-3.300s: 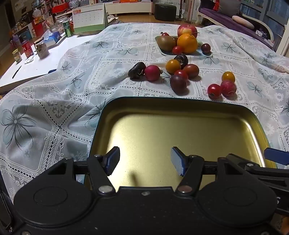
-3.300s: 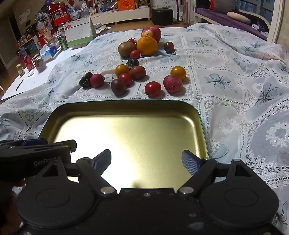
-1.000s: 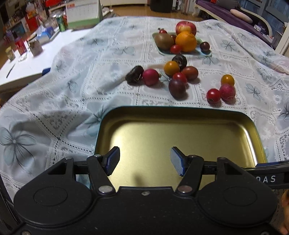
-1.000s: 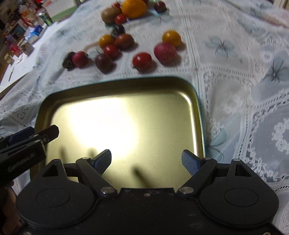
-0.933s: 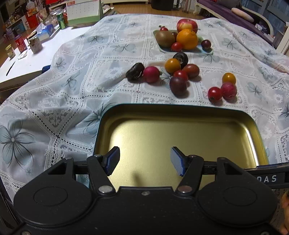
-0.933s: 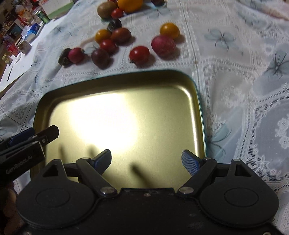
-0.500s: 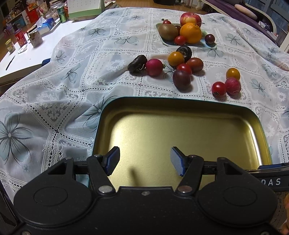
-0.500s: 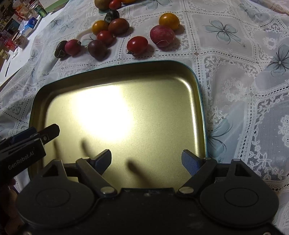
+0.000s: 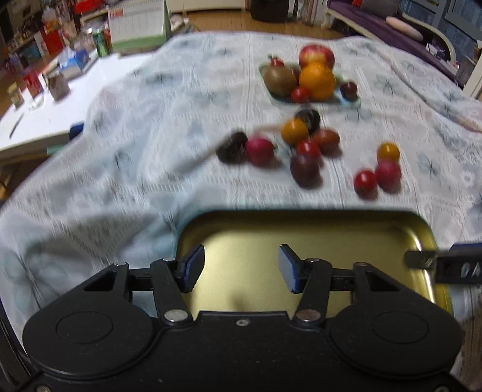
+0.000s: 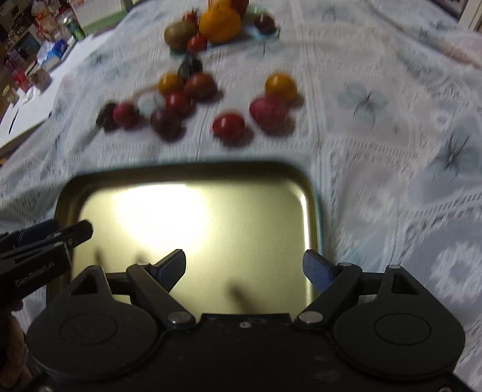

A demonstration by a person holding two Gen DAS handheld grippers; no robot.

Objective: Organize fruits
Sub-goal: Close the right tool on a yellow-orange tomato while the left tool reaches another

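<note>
Both views are being blurred by motion. In the left wrist view, the left gripper [image 9: 241,263] is being held at the lower centre of the frame with its jaws apart and nothing between them, over the near edge of a gold tray [image 9: 420,232]. The tray is lying on a lace cloth [image 9: 180,99] and nothing is being carried in it. The tip of the right gripper [image 9: 421,259] is being shown at the right edge of the frame, over the tray's right rim.

Loose fruits are being seen beyond the tray, in the middle of the frame: a dark fruit [image 9: 232,147] touching a pink one [image 9: 260,151]; a cluster holding an orange tomato [image 9: 294,131], a red tomato [image 9: 308,149] and a dark plum [image 9: 305,169]; and, well apart to the right, a red tomato [image 9: 365,181] beside a pink fruit [image 9: 388,172] and a yellow tomato [image 9: 388,151]. Farther up, a plate [image 9: 349,102] is carrying a kiwi [image 9: 279,80], an orange [image 9: 317,80] and an apple [image 9: 316,55] (smaller fruits are also lying on it).

In the right wrist view, the right gripper [image 10: 244,268] is being held at the lower centre with its jaws wide apart and empty, over the tray [image 10: 313,193]. The left gripper [image 10: 51,238] is entering from the left edge (its jaw state cannot be told from this view). The same fruits are being seen in the upper half of the frame, the red tomato [image 10: 228,125] lying nearest the tray's far rim. A calendar [image 9: 137,25] and assorted clutter are standing at the upper left of the left wrist view.
</note>
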